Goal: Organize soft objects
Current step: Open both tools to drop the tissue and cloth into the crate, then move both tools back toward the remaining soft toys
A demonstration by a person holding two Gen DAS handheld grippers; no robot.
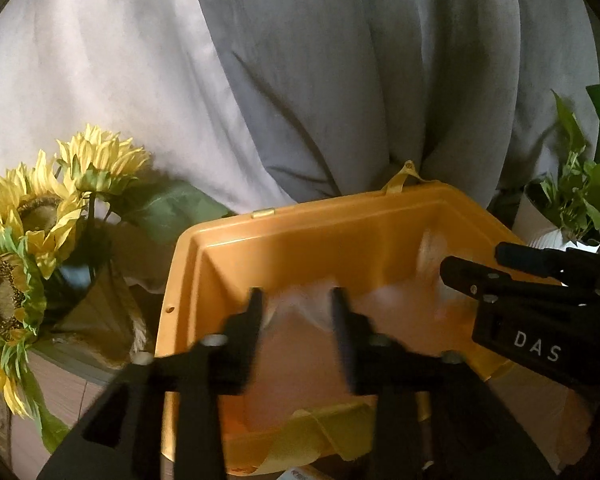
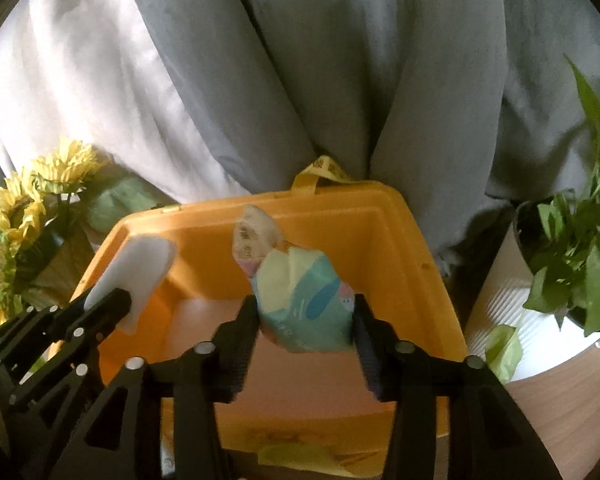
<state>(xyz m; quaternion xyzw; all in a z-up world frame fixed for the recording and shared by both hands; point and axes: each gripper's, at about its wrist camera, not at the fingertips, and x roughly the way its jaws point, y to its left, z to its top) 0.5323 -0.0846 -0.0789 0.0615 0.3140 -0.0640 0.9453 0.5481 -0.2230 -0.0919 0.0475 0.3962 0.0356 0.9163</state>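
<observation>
An orange plastic bin (image 1: 228, 236) (image 2: 380, 200) stands open below both grippers. My left gripper (image 1: 298, 312) (image 2: 108, 312) hangs over its left part, fingers apart, with a blurred white soft cloth (image 1: 300, 304) (image 2: 140, 264) loose at its tips. Over the middle of the bin, my right gripper (image 2: 304, 320) (image 1: 474, 260) also has its fingers apart. A pastel soft packet (image 2: 304, 296) sits between them and only just meets the pads. A crumpled pale wrapper end (image 2: 256, 232) sticks up from the packet.
Yellow sunflowers (image 1: 32, 216) (image 2: 16, 216) stand left of the bin. A leafy plant (image 2: 572, 248) in a white ribbed pot (image 2: 500, 320) stands on the right, on a wooden top (image 2: 560, 392). Grey fabric (image 1: 300, 80) hangs behind. A yellow strap (image 2: 324, 172) sits on the bin's far rim.
</observation>
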